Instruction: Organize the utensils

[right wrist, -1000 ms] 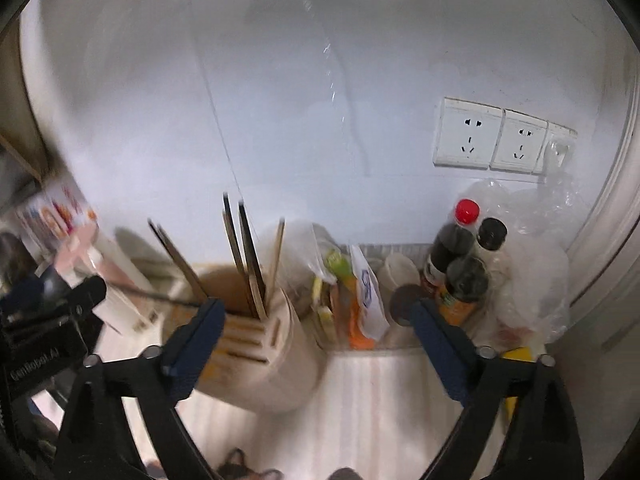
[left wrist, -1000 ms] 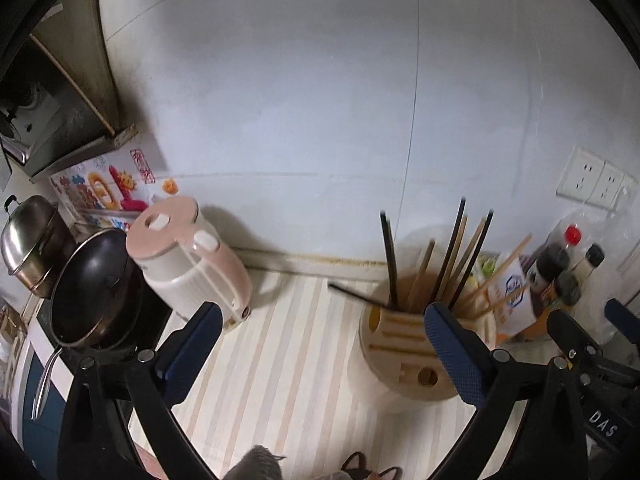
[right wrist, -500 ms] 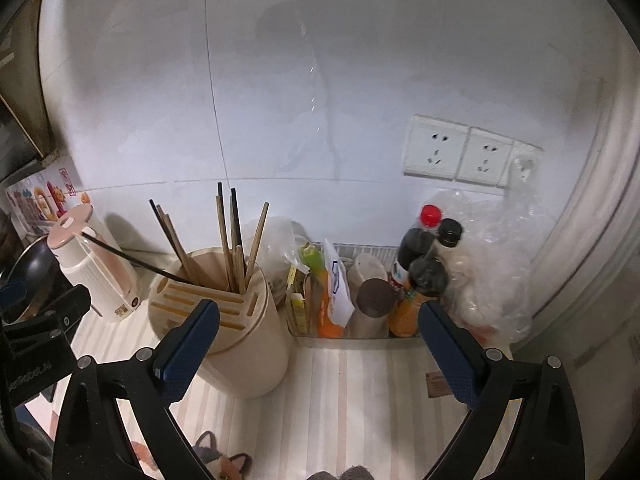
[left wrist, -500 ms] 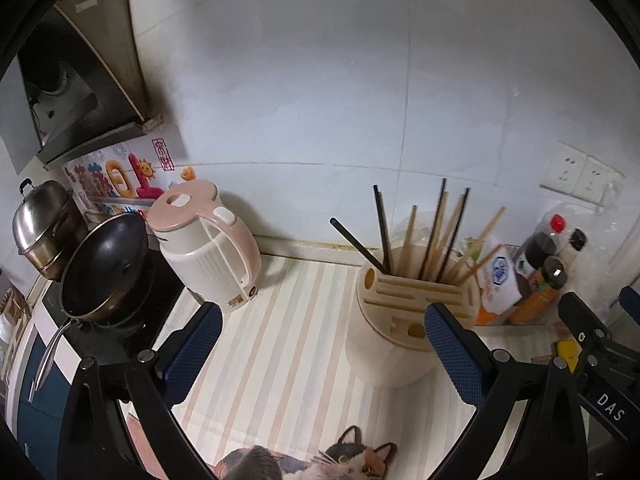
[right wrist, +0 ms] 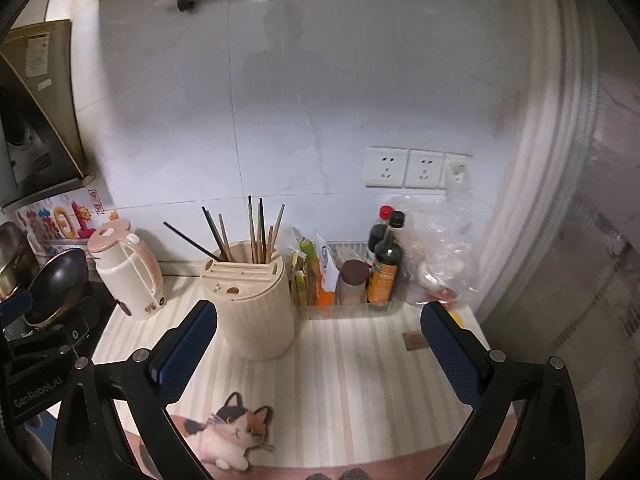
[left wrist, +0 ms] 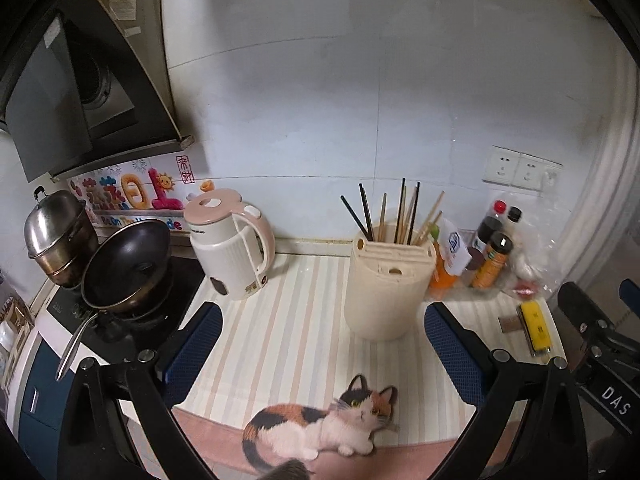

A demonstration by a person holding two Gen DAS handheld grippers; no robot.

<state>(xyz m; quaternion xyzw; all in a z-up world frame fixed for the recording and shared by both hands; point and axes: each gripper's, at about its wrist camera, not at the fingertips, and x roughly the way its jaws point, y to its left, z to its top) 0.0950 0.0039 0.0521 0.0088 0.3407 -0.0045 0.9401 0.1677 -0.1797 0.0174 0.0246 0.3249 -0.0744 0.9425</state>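
- The holder [left wrist: 386, 284], a cream ribbed tub with a slotted top, stands upright on the striped counter [left wrist: 280, 336], near the back wall.
- Chopsticks [left wrist: 400, 216], some dark and some wooden, stand in the rear well of the holder, fanned out and leaning; one dark stick tilts far to the left. The front slots and round hole show nothing in them.
- Just right of the holder, a clear tray [right wrist: 348, 308] holds packets, a brown-lidded jar and two dark bottles [right wrist: 386, 256] standing upright.
- A pink-lidded kettle [left wrist: 228, 248] stands left of the holder, apart from it; a pan [left wrist: 124, 268] and a steel pot [left wrist: 56, 236] sit on the stove beyond.
- Left gripper [left wrist: 320, 344]: jaws spread wide, nothing between them.
- Right gripper [right wrist: 318, 348]: jaws spread wide, holding nothing.
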